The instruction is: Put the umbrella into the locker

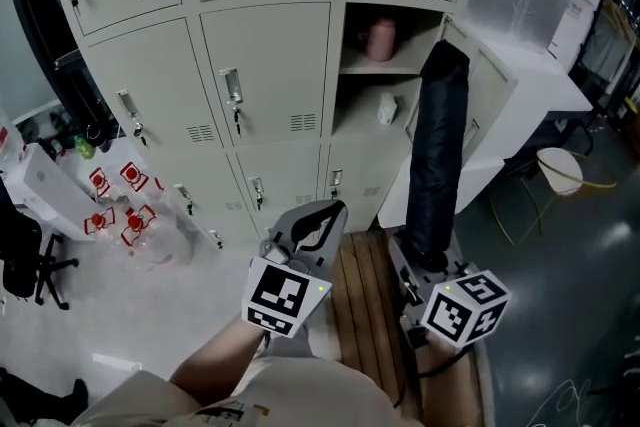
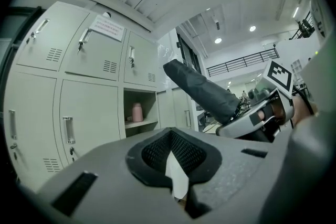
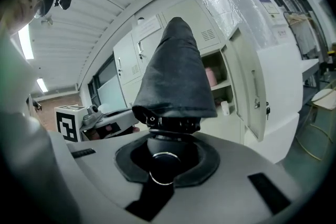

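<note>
A black folded umbrella (image 1: 440,145) stands upright in front of the lockers, its handle gripped at the bottom by my right gripper (image 1: 425,267), which is shut on it. In the right gripper view the umbrella (image 3: 176,81) rises straight out of the jaws of that gripper (image 3: 164,157). The open locker (image 1: 398,120) lies just behind it, door (image 1: 478,110) swung to the right. My left gripper (image 1: 330,213) is to the left of the umbrella, shut with nothing in it. The left gripper view shows the umbrella (image 2: 202,89) leaning at upper right.
On the open locker's shelf stands a pink bottle (image 1: 380,40), with a small white item (image 1: 387,108) below. A wooden bench (image 1: 365,315) lies under the grippers. Plastic bottles (image 1: 125,210) sit on the floor at left, and a stool (image 1: 560,170) stands at right.
</note>
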### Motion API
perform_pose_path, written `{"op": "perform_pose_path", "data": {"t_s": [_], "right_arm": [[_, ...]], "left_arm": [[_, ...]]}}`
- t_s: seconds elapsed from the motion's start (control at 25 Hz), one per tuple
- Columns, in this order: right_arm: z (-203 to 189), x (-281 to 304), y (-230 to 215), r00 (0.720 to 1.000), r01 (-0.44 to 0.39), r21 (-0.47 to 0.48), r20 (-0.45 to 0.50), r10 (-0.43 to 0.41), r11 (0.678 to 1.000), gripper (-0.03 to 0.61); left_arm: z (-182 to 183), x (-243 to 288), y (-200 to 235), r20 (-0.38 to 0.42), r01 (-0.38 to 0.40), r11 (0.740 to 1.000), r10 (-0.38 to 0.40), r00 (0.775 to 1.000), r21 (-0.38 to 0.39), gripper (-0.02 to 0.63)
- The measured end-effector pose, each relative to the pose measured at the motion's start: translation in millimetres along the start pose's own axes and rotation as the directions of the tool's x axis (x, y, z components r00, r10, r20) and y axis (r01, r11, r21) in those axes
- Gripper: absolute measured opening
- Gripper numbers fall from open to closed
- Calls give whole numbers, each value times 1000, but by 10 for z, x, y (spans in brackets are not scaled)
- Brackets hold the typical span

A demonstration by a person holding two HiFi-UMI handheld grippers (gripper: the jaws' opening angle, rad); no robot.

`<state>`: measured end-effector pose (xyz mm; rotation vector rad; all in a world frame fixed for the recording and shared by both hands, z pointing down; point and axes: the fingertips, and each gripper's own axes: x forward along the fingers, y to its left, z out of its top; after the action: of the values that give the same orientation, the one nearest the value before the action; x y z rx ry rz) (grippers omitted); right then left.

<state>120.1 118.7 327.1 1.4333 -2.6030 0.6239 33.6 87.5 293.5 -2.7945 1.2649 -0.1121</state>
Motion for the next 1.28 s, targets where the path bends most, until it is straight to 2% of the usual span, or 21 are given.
{"op": "perform_pose_path", "data": {"t_s": [0.52, 0.88, 1.28], "right_arm": [[-372, 953, -545, 987, 52, 80, -158, -39, 995, 55], [-677, 1576, -909, 963, 77, 146, -268, -36, 986, 55], [-1002, 2175, -1267, 924, 123, 192, -380, -42, 974, 55]], "left_arm": [[-692, 723, 648, -131, 18, 999, -24, 991, -45, 6], [-990, 1184, 1065, -182, 26, 998, -36, 983, -58, 6], [-1357, 1616, 1400, -237, 51, 996, -69, 969, -79, 6]]}}
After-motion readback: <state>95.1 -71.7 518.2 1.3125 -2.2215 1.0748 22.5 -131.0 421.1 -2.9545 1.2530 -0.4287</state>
